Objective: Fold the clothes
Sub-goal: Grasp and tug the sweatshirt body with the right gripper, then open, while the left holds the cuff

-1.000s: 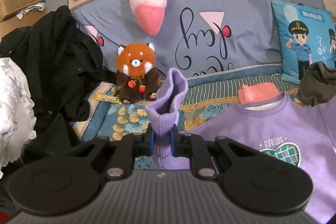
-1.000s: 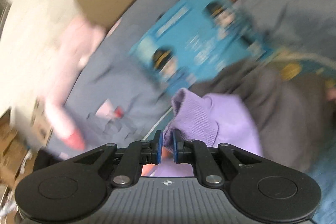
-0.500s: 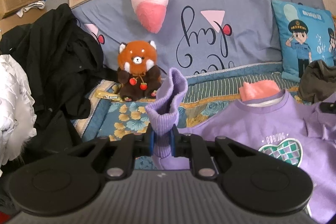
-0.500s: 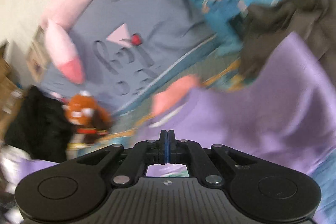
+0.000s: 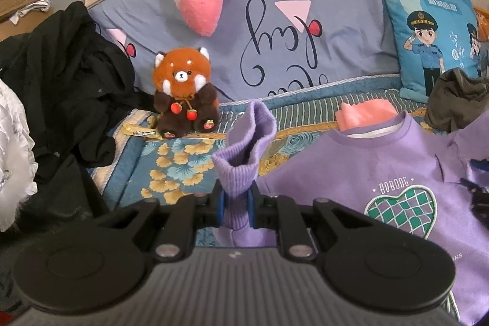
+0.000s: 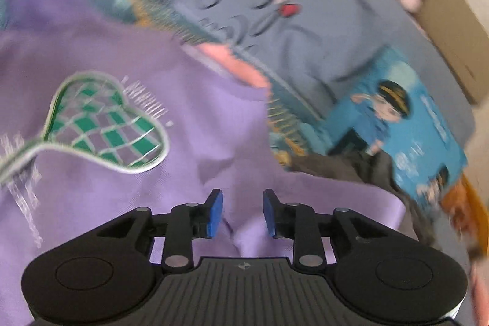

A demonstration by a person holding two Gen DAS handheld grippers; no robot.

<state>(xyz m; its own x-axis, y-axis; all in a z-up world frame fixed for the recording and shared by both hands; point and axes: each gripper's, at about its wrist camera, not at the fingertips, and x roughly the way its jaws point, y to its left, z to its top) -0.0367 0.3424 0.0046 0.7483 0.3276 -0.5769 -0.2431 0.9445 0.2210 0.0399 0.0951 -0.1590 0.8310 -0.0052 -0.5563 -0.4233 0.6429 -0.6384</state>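
Note:
A purple sweatshirt (image 5: 366, 167) with a green checked heart lies front-up on the bedspread, its neck toward the headboard. My left gripper (image 5: 234, 205) is shut on the sweatshirt's ribbed sleeve cuff (image 5: 244, 148), which stands up between the blue pads. In the right wrist view my right gripper (image 6: 243, 211) hovers low over the sweatshirt (image 6: 122, 188) just right of the heart print. Its jaws are opening, and nothing is between the pads (image 6: 214, 213); purple cloth lies beneath them. That view is motion-blurred.
A red panda plush (image 5: 183, 90) sits at the back left beside a black jacket (image 5: 70, 87) and a white quilted garment (image 5: 12, 142). A pink folded cloth (image 5: 363, 113) lies above the collar. An olive garment (image 5: 455, 100) and a blue cushion (image 5: 434, 42) are at the right.
My right gripper let go of the purple cuff it held, rolled over, came down above the sweatshirt's front, and its jaws have parted. The left gripper kept still with its cuff.

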